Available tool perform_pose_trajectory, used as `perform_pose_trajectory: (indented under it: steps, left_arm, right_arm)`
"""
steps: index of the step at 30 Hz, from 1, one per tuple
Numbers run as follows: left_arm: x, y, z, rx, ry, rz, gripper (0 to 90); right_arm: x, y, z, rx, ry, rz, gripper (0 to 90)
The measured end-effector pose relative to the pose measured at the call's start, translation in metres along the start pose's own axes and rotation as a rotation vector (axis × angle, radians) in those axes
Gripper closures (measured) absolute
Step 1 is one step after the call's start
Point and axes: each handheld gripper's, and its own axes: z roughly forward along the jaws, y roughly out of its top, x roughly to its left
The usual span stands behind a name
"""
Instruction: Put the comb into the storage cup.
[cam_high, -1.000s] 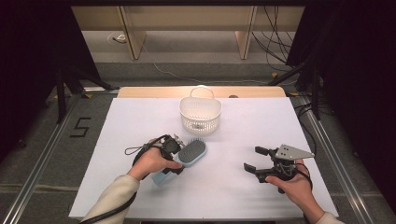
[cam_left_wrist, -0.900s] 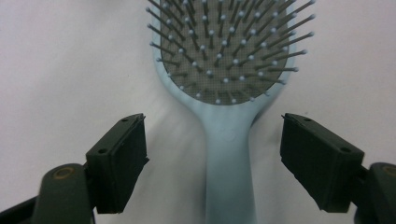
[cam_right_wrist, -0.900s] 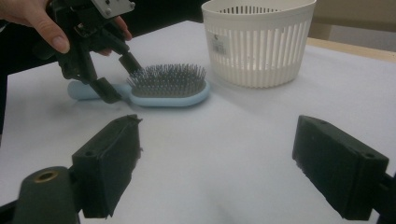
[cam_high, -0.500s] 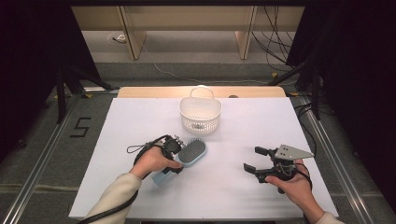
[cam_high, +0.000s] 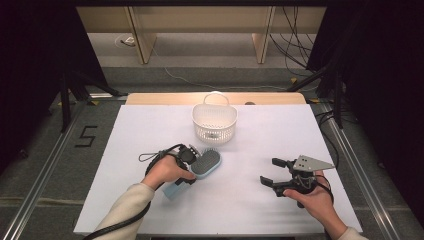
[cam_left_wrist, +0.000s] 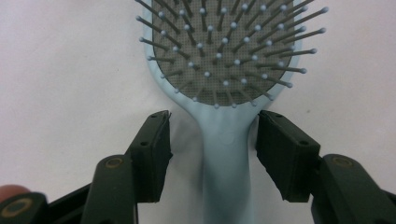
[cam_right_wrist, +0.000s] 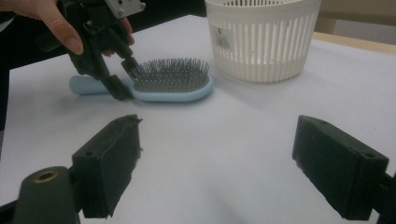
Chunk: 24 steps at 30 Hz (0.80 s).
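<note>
**Left gripper closing around the hairbrush neck**

The light blue hairbrush (cam_high: 202, 166) lay bristles up on the white table (cam_high: 125, 150), in front of the white basket (cam_high: 215, 122). The left gripper (cam_left_wrist: 212, 140) straddled the brush where handle meets head; its jaws had just been closing, yet a narrow gap showed at each side, so nothing was gripped. The right gripper (cam_high: 275, 172) rested well apart to the right, jaws wide and empty above bare table, facing the brush and basket.
</note>
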Motion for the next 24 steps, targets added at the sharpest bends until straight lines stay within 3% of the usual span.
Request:
perform_pose_trajectory:
  steps: [10,24]
  left_arm:
    - [-0.0006,0.0048,-0.0001,0.027,-0.006,0.006,49.2]
    - [-0.0031,0.0085,-0.0008,0.055,-0.005,-0.02,58.7]
  right_arm:
    - [0.0002,-0.001,0.0012,0.009,0.003,0.002,16.2]
    - [-0.0006,-0.0015,0.0012,0.012,-0.003,0.003,16.2]
